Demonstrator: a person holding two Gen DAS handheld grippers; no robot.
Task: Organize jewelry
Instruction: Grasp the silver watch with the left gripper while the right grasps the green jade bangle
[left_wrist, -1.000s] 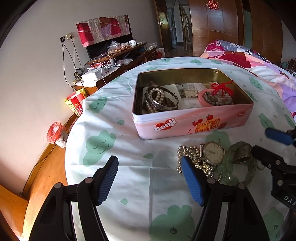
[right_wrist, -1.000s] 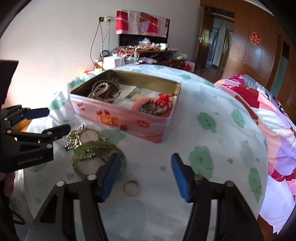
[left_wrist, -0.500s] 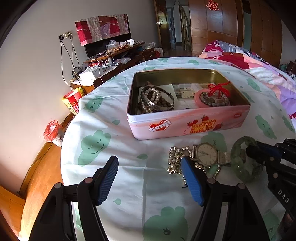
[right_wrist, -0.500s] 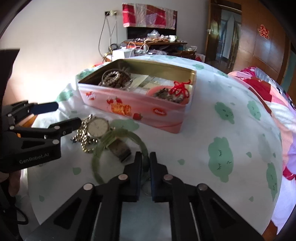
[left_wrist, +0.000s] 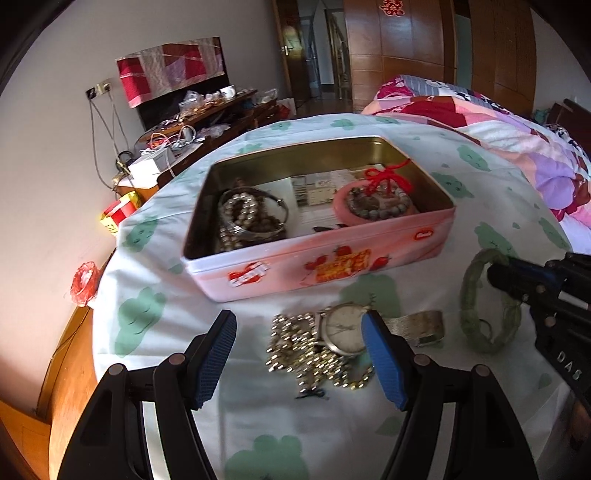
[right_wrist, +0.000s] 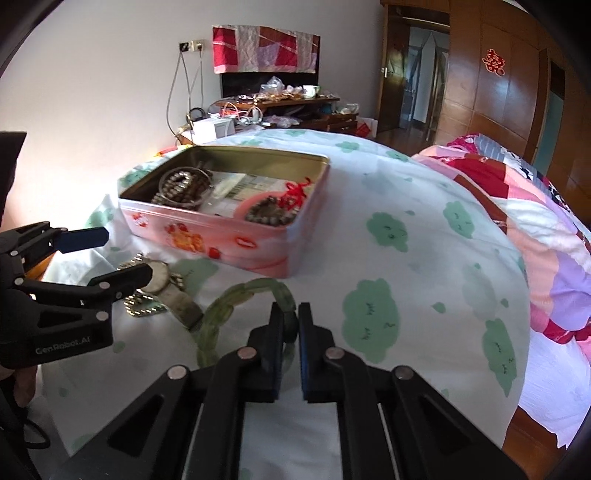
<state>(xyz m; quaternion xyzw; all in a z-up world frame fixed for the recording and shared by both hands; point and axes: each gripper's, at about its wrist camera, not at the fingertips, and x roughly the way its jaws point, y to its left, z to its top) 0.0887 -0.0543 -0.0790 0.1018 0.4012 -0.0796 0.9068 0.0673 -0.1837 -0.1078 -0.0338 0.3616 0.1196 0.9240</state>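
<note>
A pink tin box (left_wrist: 332, 258) stands open on the table, holding bead bracelets (left_wrist: 247, 218) and a pink dish of beads (left_wrist: 373, 205). It also shows in the right wrist view (right_wrist: 236, 240). My right gripper (right_wrist: 290, 325) is shut on a green jade bangle (right_wrist: 221, 314), lifted and tilted above the cloth; the bangle also shows in the left wrist view (left_wrist: 480, 295). My left gripper (left_wrist: 299, 354) is open and empty over a watch (left_wrist: 343, 328) and a gold bead chain (left_wrist: 306, 354).
The table wears a white cloth with green clouds (right_wrist: 406, 258). A bed with a patchwork quilt (right_wrist: 535, 206) lies to the right. A cluttered sideboard (right_wrist: 280, 99) stands by the far wall. The table edge drops to a wooden floor (left_wrist: 66, 350) at the left.
My right gripper closed on the jade bangle and lifted it off the watch. A small ring seen near it a second ago is out of sight. The left gripper stayed open.
</note>
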